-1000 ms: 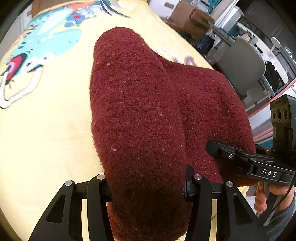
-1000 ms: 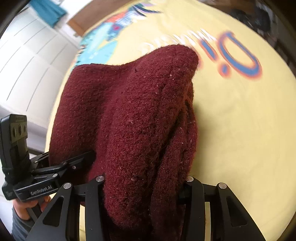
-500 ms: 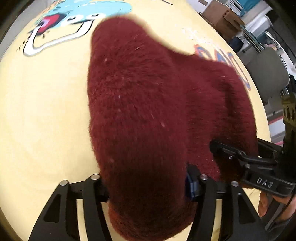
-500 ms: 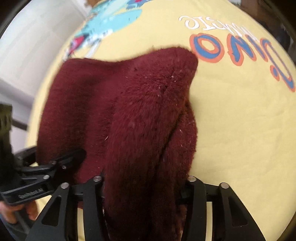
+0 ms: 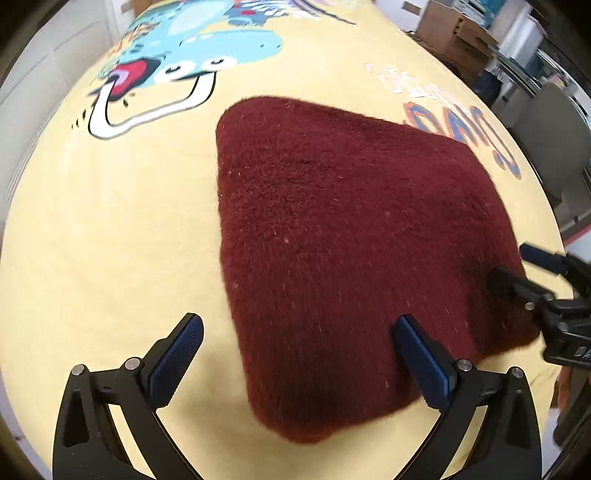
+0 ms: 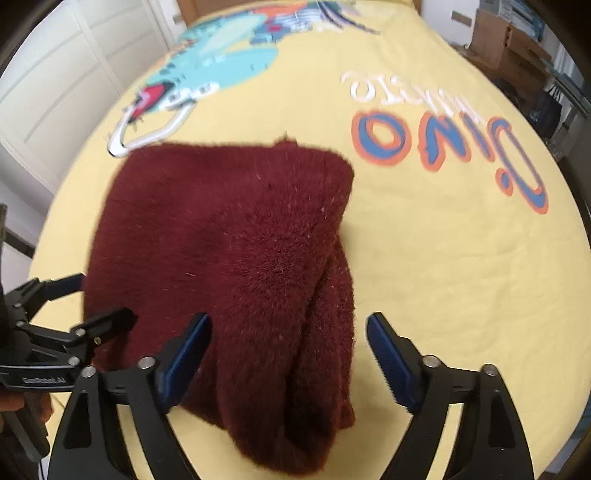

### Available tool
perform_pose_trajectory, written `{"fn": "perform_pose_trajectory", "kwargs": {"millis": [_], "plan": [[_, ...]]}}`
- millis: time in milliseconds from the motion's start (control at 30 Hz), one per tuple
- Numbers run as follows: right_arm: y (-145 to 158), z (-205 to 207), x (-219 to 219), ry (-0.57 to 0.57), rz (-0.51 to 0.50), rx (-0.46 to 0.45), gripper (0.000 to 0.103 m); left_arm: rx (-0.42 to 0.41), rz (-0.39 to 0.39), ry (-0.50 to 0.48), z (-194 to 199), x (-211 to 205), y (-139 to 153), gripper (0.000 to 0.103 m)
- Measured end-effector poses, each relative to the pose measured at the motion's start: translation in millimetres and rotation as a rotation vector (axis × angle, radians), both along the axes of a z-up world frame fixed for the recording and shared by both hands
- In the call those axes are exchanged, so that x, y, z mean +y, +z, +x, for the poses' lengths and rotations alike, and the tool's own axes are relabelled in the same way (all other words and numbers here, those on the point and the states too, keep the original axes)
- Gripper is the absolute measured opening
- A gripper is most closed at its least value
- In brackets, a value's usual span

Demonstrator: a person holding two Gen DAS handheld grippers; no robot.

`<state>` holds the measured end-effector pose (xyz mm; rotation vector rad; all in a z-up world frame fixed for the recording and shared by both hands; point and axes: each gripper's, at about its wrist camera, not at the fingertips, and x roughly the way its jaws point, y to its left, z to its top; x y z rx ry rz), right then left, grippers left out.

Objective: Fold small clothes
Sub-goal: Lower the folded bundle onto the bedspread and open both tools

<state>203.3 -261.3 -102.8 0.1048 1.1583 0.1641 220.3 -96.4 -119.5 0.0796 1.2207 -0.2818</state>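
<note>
A dark red fuzzy garment (image 5: 351, 240) lies folded on the yellow printed cloth (image 5: 92, 240); it also shows in the right wrist view (image 6: 229, 251). My left gripper (image 5: 299, 350) is open, its blue-padded fingers spread over the garment's near left corner, holding nothing. My right gripper (image 6: 288, 347) is open over the garment's near right edge, holding nothing. Each gripper shows in the other's view: the right one (image 5: 524, 269) at the garment's right edge, the left one (image 6: 99, 299) at its left edge.
The yellow cloth (image 6: 443, 258) carries a blue cartoon dinosaur (image 5: 192, 48) and orange-blue lettering (image 6: 443, 151). White cabinet doors (image 6: 55, 85) stand at the left. Cardboard boxes (image 5: 454, 33) and a grey chair (image 5: 550, 136) stand beyond the right edge.
Both grippers have opened and let go of the garment, which has dropped flat onto the cloth. Both have drawn back a little from it.
</note>
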Motion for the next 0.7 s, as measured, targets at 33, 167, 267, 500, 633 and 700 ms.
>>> {"fn": "perform_pose_trajectory", "kwargs": {"millis": [33, 167, 267, 500, 633, 700], "plan": [[2.5, -3.9, -0.3, 0.004, 0.001, -0.016, 0.103, -0.010, 0.013, -0.005, -4.1, -1.5, 2.4, 0.102], [-2.3, -8.1, 15.0, 0.031, -0.031, -0.062, 0.102, -0.050, -0.010, 0.026, -16.0, 3.7, 5.8, 0.102], [-19.8, -12.6, 11.9, 0.006, -0.048, -0.042, 0.102, -0.051, -0.010, 0.068, -27.3, 36.6, 1.7, 0.102], [-47.9, -22.6, -13.5, -0.055, -0.045, -0.037, 0.102, -0.062, -0.022, 0.080, -24.9, 63.5, -16.6, 0.102], [-59.8, -26.8, -18.7, -0.068, -0.036, -0.036, 0.102, -0.041, -0.094, 0.115, -27.5, 70.4, -25.0, 0.102], [-58.9, -28.4, -18.6, -0.073, -0.031, -0.042, 0.102, -0.036, -0.116, 0.132, -28.3, 74.2, -24.2, 0.102]]}}
